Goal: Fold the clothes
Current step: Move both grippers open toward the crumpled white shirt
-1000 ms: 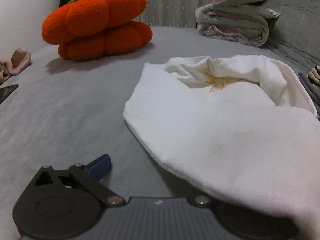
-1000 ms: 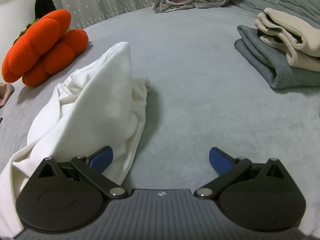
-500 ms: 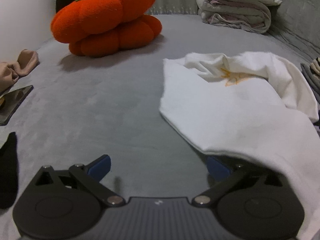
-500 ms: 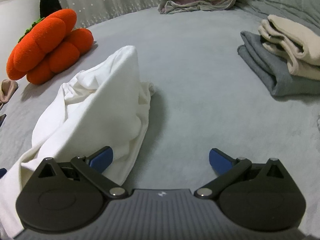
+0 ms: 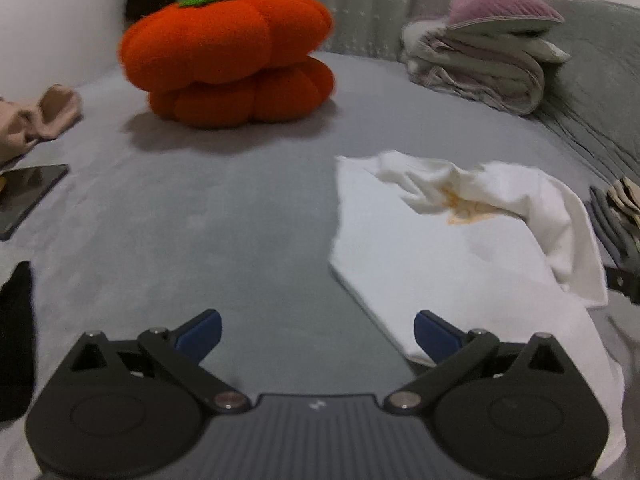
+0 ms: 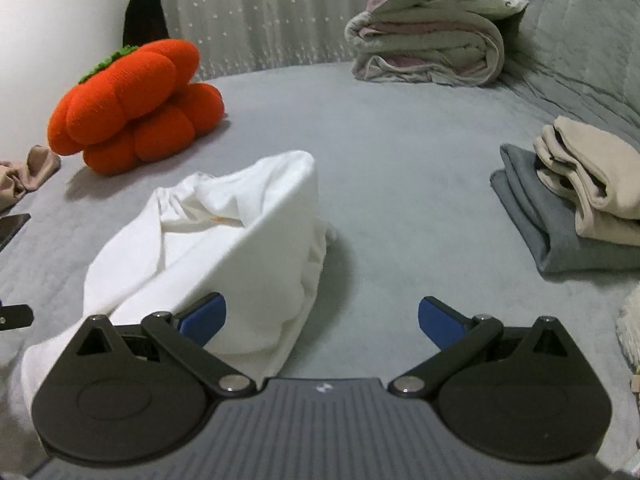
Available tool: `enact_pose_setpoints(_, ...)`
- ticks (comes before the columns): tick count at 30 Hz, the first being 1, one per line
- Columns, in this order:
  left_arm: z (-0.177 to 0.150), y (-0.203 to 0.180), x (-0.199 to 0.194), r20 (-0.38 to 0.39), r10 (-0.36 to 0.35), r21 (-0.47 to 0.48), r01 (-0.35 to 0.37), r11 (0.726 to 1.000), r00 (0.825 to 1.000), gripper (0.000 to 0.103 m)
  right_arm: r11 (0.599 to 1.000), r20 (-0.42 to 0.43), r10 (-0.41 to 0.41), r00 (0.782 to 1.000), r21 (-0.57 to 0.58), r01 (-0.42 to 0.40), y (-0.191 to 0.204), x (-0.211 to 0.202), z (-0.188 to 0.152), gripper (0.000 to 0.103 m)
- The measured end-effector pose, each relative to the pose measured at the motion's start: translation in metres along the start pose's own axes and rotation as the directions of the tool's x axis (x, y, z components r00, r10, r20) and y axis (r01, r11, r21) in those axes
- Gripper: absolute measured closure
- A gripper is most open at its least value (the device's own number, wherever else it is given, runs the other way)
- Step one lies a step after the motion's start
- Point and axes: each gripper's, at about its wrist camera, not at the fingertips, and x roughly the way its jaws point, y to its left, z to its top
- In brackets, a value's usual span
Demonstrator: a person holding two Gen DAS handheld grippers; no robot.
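A grey bed surface [image 5: 240,220] carries everything. Ahead of the left fingers [image 5: 200,330] and to their right lies a rumpled white garment [image 5: 420,248], its near edge reaching the right-hand fingertip. Far ahead sits an orange pumpkin cushion [image 5: 228,60]; further right, a folded quilt stack [image 5: 480,68]. A dark phone [image 5: 28,196] and a beige cloth [image 5: 44,116] lie off to the left. Right of the right fingers [image 6: 436,320], folded grey and cream clothes [image 6: 572,200] are stacked.

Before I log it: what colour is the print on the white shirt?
Orange print on the white shirt, clearest in the left wrist view.
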Motion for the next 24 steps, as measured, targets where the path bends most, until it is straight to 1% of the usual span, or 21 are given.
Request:
enact_pose_setpoints(2,0.0,-0.007,0.003,-0.014,-0.029,0.009,0.029,1.0,0.999,0.0,1.0,0.011,0.021,1.0,-0.007,-0.021,0.003,-0.001,0.001,0.0)
enact_pose_setpoints(5,0.001,-0.013,0.005,-0.022,-0.064,-0.003,0.064,0.998,0.998,0.0,0.998,0.03,0.061,0.998,-0.029,-0.06,0.009,-0.005,0.002,0.0)
enact_pose_setpoints(7,0.001,-0.017,0.007,-0.02,-0.063,0.0,0.063,0.998,0.998,0.0,0.996,0.034,0.08,0.996,-0.05,-0.078,0.012,-0.006,0.002,0.0)
enact_pose_setpoints(12,0.0,-0.032,0.011,-0.023,-0.034,0.046,0.035,0.998,0.999,0.0,0.993,0.013,0.101,0.995,-0.07,-0.1,0.017,-0.001,0.0,0.0)
enact_pose_setpoints(13,0.001,-0.033,0.012,-0.025,-0.038,0.05,0.039,0.998,0.999,0.0,0.992,0.009,0.105,0.994,-0.07,-0.104,0.017,-0.001,-0.001,0.0)
enact_pose_setpoints(20,0.007,-0.037,0.015,-0.018,-0.036,0.033,0.037,0.999,0.999,0.0,0.986,0.013,0.156,0.988,-0.062,-0.155,0.018,-0.005,-0.004,0.0)
enact_pose_setpoints(24,0.008,-0.042,0.018,-0.018,-0.025,0.044,0.026,0.999,1.0,0.0,0.981,0.005,0.182,0.983,-0.068,-0.181,0.022,-0.005,-0.005,0.0)
